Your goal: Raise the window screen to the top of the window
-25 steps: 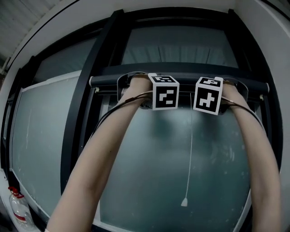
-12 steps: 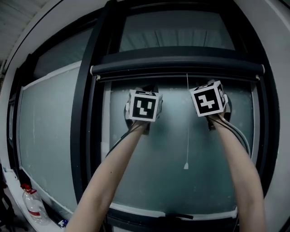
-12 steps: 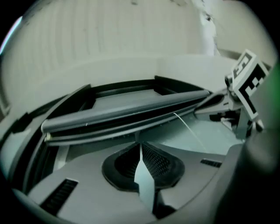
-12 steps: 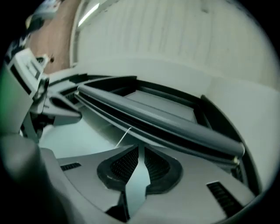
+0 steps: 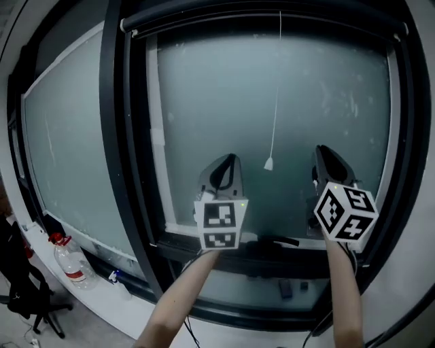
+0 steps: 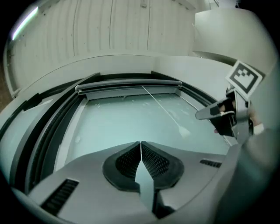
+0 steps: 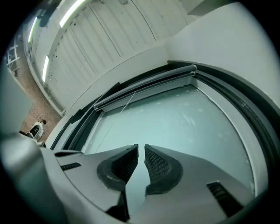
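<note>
Apparently, window screen [image 6: 129,84] at top.

Screen [image 5: 170,22] fully rolled up, dark bar along window [image 5: 326,102] top; thin white cord [image 5: 274,88] hangs free.

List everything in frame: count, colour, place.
window frame: one, black, fills the head view.
glass: frosted, pale grey-green, inside the frame.
screen bar: one, dark, at the window's top.
pull cord: one, white with a tassel end, hanging mid-pane.
bottle: one, clear with a red cap, on the ledge lower left.
chair: one, black, bottom-left corner.
left hand-held gripper: grey, low before the pane, jaws together, empty.
right hand-held gripper: grey, beside it, jaws a slit apart, empty.
</note>
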`<state>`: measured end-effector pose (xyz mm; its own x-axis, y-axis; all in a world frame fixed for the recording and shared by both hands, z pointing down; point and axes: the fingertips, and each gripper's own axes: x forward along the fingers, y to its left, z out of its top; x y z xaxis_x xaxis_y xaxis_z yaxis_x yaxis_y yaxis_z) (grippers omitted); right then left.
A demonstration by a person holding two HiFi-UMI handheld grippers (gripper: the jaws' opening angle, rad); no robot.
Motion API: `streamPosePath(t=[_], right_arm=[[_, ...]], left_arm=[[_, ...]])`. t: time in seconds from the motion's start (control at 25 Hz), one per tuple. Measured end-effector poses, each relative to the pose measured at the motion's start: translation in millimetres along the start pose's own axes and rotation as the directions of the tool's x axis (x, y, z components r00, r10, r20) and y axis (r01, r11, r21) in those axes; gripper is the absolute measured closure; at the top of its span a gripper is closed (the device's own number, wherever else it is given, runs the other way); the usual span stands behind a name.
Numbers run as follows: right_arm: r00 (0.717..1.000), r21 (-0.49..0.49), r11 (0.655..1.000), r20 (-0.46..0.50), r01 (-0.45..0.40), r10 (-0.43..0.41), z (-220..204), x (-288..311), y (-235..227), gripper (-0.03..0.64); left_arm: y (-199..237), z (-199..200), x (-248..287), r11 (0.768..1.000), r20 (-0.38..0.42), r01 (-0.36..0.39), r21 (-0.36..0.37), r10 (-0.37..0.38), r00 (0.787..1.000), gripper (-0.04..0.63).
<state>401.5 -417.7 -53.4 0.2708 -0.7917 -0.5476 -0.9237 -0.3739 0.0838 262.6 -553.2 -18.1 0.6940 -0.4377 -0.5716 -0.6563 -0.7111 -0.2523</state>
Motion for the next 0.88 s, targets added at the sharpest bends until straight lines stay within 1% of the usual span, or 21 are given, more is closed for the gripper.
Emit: streamPosePath(t=[0.04,0.08,0.12,0.16,0.2,0.24,0.28,0.36,0.4,0.48,0.56,0.64,0.68,0.72,0.76,0.8,0.88], right_arm=[[1.000,-0.012,1.000,-0.013,-0.012,0.012,-25,-26,2,0.568],[0.999,-0.004,1.000,-0.033,-0.031,0.031,-52,-53,4,0.568],[0.997,0.036,0.998,-0.062,-0.050,0.052,-82,-81,8,0.568],[0.993,0.101,0.993,-0.096,-0.063,0.073,-112,-108,13,0.568],[0.987,0.169,0.984,-0.135,-0.066,0.089,-141,-134,19,0.568],[0.979,0.215,0.975,-0.179,-0.061,0.101,-167,-160,26,0.568],[0.968,0.229,0.972,-0.228,-0.052,0.106,-191,-183,32,0.568],[0.940,0.188,0.982,-0.331,-0.025,0.087,-231,-225,41,0.568],[0.924,0.161,0.987,-0.375,-0.010,0.071,-248,-243,45,0.568],[0.896,0.146,0.989,-0.440,0.008,0.058,-272,-269,53,0.568],[0.872,0.179,0.984,-0.481,-0.003,0.091,-287,-283,65,0.569],[0.850,0.195,0.980,-0.508,-0.047,0.142,-295,-290,79,0.575],[0.842,0.181,0.981,-0.517,-0.071,0.156,-295,-293,85,0.575],[0.840,0.161,0.983,-0.519,-0.086,0.158,-291,-295,89,0.575],[0.845,0.145,0.985,-0.513,-0.091,0.154,-284,-297,93,0.575],[0.852,0.135,0.987,-0.503,-0.091,0.147,-276,-301,97,0.575],[0.863,0.121,0.989,-0.487,-0.081,0.130,-260,-314,106,0.575]], left_arm=[[-13,-20,-24,0.999,-0.025,0.012,-0.049,-0.013,1.000,0.586],[-27,-45,-50,0.992,-0.061,0.021,-0.125,-0.029,0.998,0.586],[-41,-73,-77,0.979,-0.107,0.022,-0.205,-0.045,0.993,0.586],[-55,-102,-104,0.964,-0.160,0.013,-0.266,-0.057,0.985,0.586],[-68,-129,-131,0.953,-0.212,-0.006,-0.302,-0.061,0.975,0.586],[-77,-152,-156,0.947,-0.257,-0.029,-0.319,-0.057,0.965,0.586],[-85,-171,-179,0.942,-0.293,-0.052,-0.332,-0.051,0.955,0.586],[-99,-202,-217,0.925,-0.354,-0.086,-0.371,-0.055,0.934,0.586],[-107,-216,-232,0.919,-0.387,-0.092,-0.382,-0.069,0.920,0.586],[-118,-235,-255,0.925,-0.446,-0.083,-0.372,-0.100,0.889,0.586],[-125,-239,-274,0.933,-0.481,-0.066,-0.353,-0.120,0.869,0.586],[-127,-235,-293,0.945,-0.501,-0.042,-0.323,-0.133,0.855,0.586],[-126,-232,-302,0.953,-0.506,-0.027,-0.300,-0.136,0.852,0.586],[-123,-228,-310,0.960,-0.508,-0.013,-0.280,-0.137,0.850,0.586],[-117,-224,-318,0.962,-0.507,-0.009,-0.272,-0.135,0.851,0.586],[-111,-221,-325,0.959,-0.505,-0.018,-0.282,-0.132,0.853,0.586],[-100,-215,-340,0.943,-0.492,-0.052,-0.328,-0.123,0.862,0.586]])
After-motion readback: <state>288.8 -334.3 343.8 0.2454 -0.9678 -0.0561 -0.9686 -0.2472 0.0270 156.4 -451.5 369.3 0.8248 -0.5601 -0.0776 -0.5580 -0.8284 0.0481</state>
